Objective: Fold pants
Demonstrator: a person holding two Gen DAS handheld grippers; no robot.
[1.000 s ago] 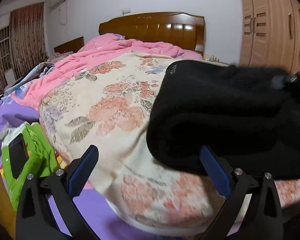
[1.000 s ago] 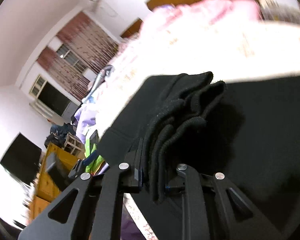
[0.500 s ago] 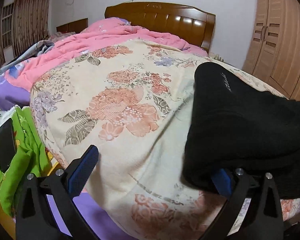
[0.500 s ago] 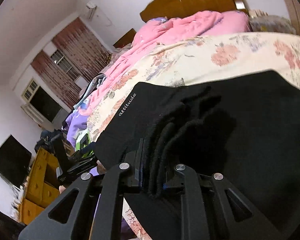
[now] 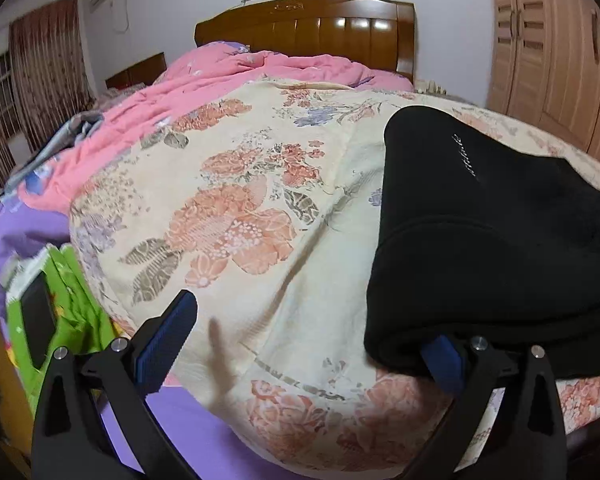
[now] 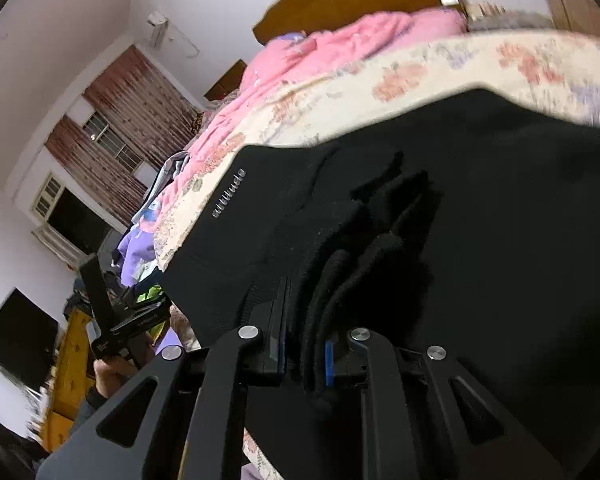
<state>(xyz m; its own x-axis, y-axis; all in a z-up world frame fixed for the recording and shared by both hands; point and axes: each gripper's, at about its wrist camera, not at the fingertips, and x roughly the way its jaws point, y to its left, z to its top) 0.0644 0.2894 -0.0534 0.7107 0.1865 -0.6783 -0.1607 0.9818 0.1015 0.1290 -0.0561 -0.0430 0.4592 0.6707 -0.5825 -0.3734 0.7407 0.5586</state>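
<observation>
Pants [image 5: 480,216]: one black pair, folded | left tongs [image 5: 308,344] spread wide, empty | right tongs [image 6: 306,356] clamped on pants

Floral quilt [image 5: 236,216] bare left of pants [image 5: 480,240].

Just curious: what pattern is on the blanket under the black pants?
Cream floral blanket with orange-pink blossoms and grey-green leaves; clearest in the left wrist view.
</observation>
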